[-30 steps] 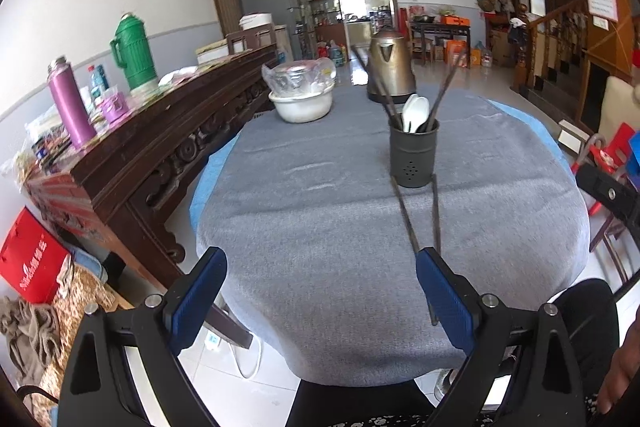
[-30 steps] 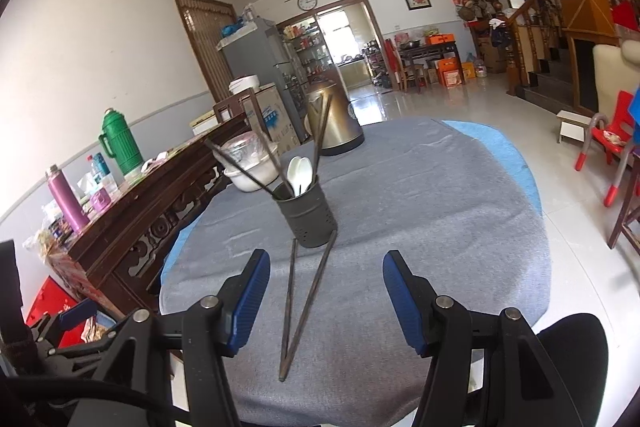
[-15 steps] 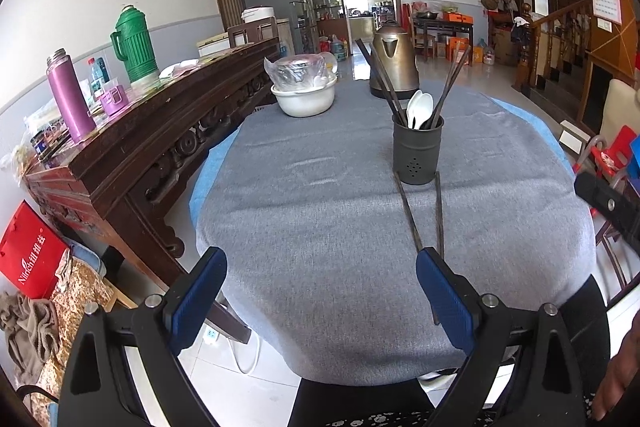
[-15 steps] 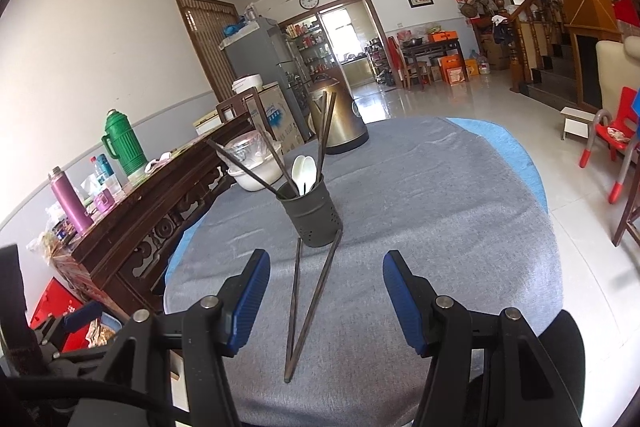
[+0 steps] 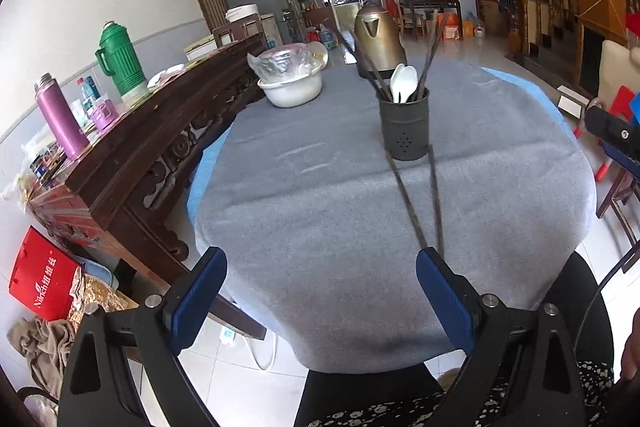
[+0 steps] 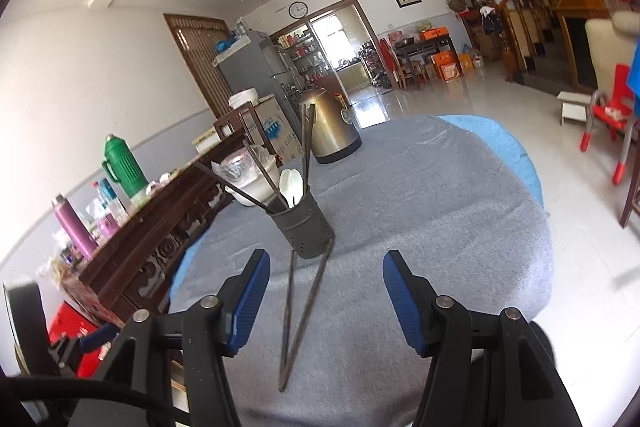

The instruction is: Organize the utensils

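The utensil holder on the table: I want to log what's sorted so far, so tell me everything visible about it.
The utensil holder is a dark grey cylindrical cup, metal by its look, with small drain holes near its base. It stands upright on the grey tablecloth, in front of the kettle. Inside lean several dark chopsticks and white spoons. Two loose chopsticks lie on the cloth, their far ends reaching its base. No gripper touches it.
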`<move>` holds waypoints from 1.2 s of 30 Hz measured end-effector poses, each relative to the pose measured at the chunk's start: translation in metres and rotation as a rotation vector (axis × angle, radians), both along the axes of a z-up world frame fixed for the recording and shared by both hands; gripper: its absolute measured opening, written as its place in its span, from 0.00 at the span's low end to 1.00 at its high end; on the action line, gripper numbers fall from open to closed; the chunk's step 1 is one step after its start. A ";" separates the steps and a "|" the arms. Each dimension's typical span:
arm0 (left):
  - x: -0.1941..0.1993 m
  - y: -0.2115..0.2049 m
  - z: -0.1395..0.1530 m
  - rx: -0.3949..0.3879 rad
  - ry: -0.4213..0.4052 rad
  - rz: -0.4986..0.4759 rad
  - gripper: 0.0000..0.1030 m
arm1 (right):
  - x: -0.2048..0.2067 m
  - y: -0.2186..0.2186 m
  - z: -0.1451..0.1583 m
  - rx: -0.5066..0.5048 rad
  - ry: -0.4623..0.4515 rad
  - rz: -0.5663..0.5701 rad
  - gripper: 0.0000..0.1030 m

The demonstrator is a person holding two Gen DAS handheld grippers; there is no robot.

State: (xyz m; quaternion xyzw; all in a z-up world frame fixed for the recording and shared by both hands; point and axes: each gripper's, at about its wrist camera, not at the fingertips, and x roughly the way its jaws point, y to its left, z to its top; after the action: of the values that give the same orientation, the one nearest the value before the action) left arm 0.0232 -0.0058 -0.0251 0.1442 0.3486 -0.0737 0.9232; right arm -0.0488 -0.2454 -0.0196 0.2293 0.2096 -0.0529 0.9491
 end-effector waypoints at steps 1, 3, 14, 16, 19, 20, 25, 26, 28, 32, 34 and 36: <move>0.001 0.003 -0.001 -0.004 0.007 0.004 0.93 | -0.001 0.002 0.001 -0.009 -0.001 0.001 0.61; 0.004 0.007 -0.001 -0.014 0.015 0.012 0.93 | -0.001 0.006 0.003 -0.026 -0.002 0.006 0.61; 0.008 0.019 -0.007 -0.068 0.037 0.026 0.93 | 0.009 0.028 0.004 -0.085 0.021 0.045 0.61; 0.009 0.021 -0.008 -0.077 0.046 0.027 0.93 | 0.009 0.030 0.003 -0.095 0.022 0.045 0.61; 0.010 0.022 -0.012 -0.085 0.063 0.020 0.93 | 0.010 0.033 0.003 -0.106 0.027 0.048 0.61; 0.010 0.021 -0.013 -0.086 0.066 0.017 0.93 | 0.010 0.034 0.003 -0.108 0.029 0.049 0.61; 0.007 0.022 -0.013 -0.090 0.065 -0.001 0.93 | 0.012 0.037 0.003 -0.119 0.032 0.059 0.61; 0.006 0.021 -0.013 -0.090 0.065 -0.010 0.93 | 0.013 0.039 0.003 -0.122 0.033 0.063 0.61; 0.005 0.018 -0.014 -0.084 0.068 -0.031 0.93 | 0.014 0.041 0.003 -0.130 0.037 0.068 0.61; 0.001 0.008 -0.017 -0.059 0.071 -0.090 0.93 | 0.015 0.043 0.002 -0.135 0.041 0.068 0.61; -0.002 0.004 -0.017 -0.051 0.066 -0.111 0.93 | 0.015 0.042 0.002 -0.131 0.042 0.063 0.61; -0.002 0.004 -0.015 -0.055 0.058 -0.107 0.93 | 0.015 0.039 0.001 -0.133 0.044 0.055 0.61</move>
State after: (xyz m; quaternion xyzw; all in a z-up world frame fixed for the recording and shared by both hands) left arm 0.0212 -0.0015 -0.0398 0.1351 0.3649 -0.1364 0.9110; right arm -0.0339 -0.2062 -0.0184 0.1585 0.2328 -0.0455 0.9584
